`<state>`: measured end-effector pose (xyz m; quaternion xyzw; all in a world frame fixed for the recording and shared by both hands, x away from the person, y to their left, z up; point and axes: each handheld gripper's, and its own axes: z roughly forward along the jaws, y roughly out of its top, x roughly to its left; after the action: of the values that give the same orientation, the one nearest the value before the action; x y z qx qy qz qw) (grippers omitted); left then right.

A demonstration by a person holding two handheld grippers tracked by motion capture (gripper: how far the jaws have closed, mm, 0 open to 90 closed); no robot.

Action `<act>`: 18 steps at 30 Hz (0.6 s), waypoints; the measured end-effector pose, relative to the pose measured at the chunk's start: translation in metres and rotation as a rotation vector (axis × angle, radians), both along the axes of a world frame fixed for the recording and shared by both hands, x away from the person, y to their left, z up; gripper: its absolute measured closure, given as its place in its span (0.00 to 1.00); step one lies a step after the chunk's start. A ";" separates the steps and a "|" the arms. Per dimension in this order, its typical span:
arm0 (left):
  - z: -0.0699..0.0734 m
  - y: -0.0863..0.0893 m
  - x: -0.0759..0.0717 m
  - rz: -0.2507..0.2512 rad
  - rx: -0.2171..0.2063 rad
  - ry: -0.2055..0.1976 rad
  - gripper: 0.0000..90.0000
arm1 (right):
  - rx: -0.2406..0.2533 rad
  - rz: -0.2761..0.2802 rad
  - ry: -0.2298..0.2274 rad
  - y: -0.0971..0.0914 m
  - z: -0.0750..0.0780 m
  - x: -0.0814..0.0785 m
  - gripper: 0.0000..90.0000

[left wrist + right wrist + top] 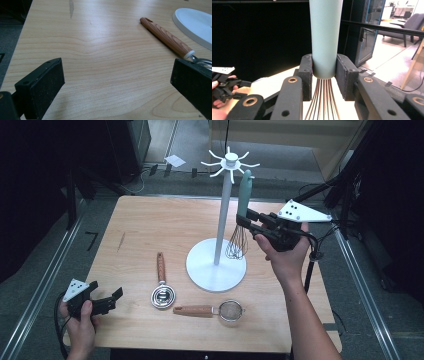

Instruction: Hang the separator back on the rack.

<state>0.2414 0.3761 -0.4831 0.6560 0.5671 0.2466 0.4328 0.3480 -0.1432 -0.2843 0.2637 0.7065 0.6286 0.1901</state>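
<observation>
- Nearest the high camera, the left claw rests at the near left corner of the tabletop, far left of the white hanging stand; its jaws are spread with nothing between them, and in the left gripper view bare wood shows between the pads.
- Tabletop: a light wooden board that carries everything; the stand's round base sits right of its centre.
- White hanging stand: a tall pole on that base, topped by a ring of hooked spokes.
- Right claw: raised just right of the stand's pole, pinching the whisk at the foot of its handle; in the right gripper view both pads press on the pale green handle just above the copper wires.
- Whisk: upright beside the pole, wires hanging over the base, handle tip up at the spokes; whether its loop is already over a hook I cannot tell.
- Round wooden-handled tool: flat on the tabletop, left of the base.
- Small strainer: flat, in front of the base.
- Progress, as I judge it: the whisk is on or nearly on its hook; two utensils are left to hang.
</observation>
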 end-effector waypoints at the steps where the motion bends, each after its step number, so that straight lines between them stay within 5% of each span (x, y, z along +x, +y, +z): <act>1: 0.000 0.000 0.000 0.001 -0.001 0.000 0.00 | -0.008 -0.010 -0.015 0.001 0.000 -0.001 0.78; 18: 0.000 0.000 0.000 -0.001 0.003 0.002 0.00 | 0.030 -0.034 -0.053 -0.005 0.004 -0.005 0.72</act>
<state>0.2414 0.3760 -0.4830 0.6572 0.5666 0.2466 0.4316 0.3430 -0.1481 -0.2802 0.2619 0.6871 0.6426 0.2153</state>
